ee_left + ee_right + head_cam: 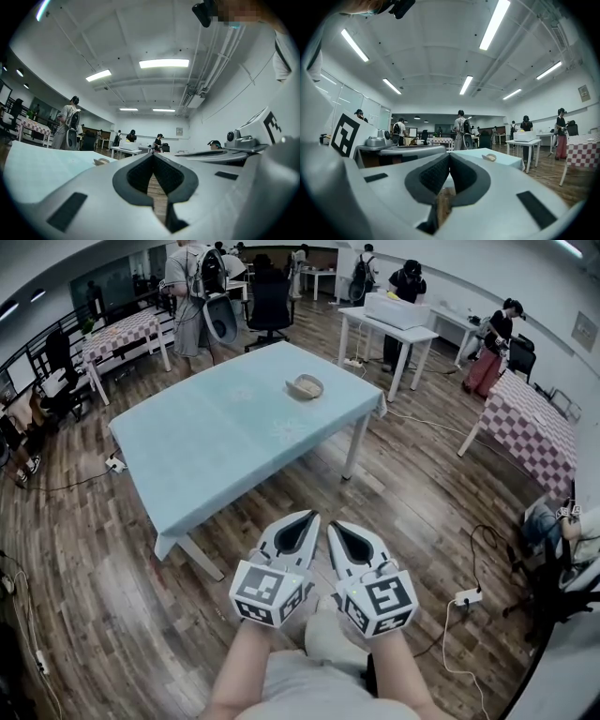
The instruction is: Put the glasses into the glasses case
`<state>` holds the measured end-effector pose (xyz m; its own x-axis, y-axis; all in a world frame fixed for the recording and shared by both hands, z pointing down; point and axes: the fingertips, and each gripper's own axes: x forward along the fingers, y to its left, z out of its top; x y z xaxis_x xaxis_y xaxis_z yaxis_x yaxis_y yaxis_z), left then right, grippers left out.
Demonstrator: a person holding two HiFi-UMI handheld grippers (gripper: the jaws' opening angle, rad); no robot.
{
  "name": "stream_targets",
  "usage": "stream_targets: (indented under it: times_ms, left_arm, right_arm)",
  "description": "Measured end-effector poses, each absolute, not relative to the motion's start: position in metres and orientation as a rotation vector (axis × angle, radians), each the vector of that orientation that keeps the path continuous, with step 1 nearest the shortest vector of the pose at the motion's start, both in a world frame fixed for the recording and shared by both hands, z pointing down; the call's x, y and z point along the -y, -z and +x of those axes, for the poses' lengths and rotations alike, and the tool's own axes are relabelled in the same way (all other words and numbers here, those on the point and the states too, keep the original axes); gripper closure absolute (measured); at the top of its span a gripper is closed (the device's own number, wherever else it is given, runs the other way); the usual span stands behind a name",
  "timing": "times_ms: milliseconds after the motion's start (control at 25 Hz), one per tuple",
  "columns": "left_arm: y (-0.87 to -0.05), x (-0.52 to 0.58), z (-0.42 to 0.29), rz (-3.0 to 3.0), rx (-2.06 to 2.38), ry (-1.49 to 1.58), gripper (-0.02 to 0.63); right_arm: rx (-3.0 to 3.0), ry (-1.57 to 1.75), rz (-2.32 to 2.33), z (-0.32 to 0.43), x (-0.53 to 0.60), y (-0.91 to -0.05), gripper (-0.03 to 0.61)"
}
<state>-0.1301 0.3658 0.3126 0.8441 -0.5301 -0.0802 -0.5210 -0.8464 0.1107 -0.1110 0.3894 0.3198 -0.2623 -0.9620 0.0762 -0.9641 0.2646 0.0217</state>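
Well back from the table (pixel 234 451), left gripper (pixel 312 517) and right gripper (pixel 331 525) sit closed, empty; nothing begun, so approaching the case (pixel 305 386) likely comes first.

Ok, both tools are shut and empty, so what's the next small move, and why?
Probably step forward to the table: the left tool and right tool are shut, empty and held over the floor short of it, and the beige case-like object lies near its far edge.
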Motion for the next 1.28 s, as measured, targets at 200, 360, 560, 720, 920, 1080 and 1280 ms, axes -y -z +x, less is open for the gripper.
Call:
stream_targets:
  times_ms: [200, 360, 560, 720, 920, 1080, 1280]
  left_arm:
    - [-0.312, -0.355, -0.129, 2.935, 0.853, 0.178, 0.604]
    - [-0.313, -0.344, -0.126, 2.937, 0.867, 0.167, 0.604]
    - [-0.317, -0.331, -0.118, 2.941, 0.869, 0.144, 0.604]
    - [-0.318, -0.315, -0.111, 2.940, 0.878, 0.136, 0.604]
    - [-0.320, -0.289, -0.099, 2.937, 0.890, 0.120, 0.604]
    - [-0.320, -0.266, -0.090, 2.931, 0.909, 0.107, 0.604]
    - [-0.321, -0.235, -0.080, 2.915, 0.934, 0.099, 0.604]
  right_arm:
    - [2.448, -0.045, 1.862, -0.107, -0.377, -0.321, 0.571]
    - [2.458, -0.040, 1.860, -0.102, -0.362, -0.320, 0.571]
    - [2.475, -0.026, 1.861, -0.096, -0.343, -0.315, 0.571]
    - [2.488, -0.025, 1.836, -0.091, -0.328, -0.318, 0.571]
    - [2.503, -0.031, 1.792, -0.081, -0.302, -0.321, 0.571]
    - [2.513, -0.035, 1.771, -0.072, -0.279, -0.321, 0.571]
    - [2.524, -0.047, 1.756, -0.061, -0.247, -0.321, 0.571]
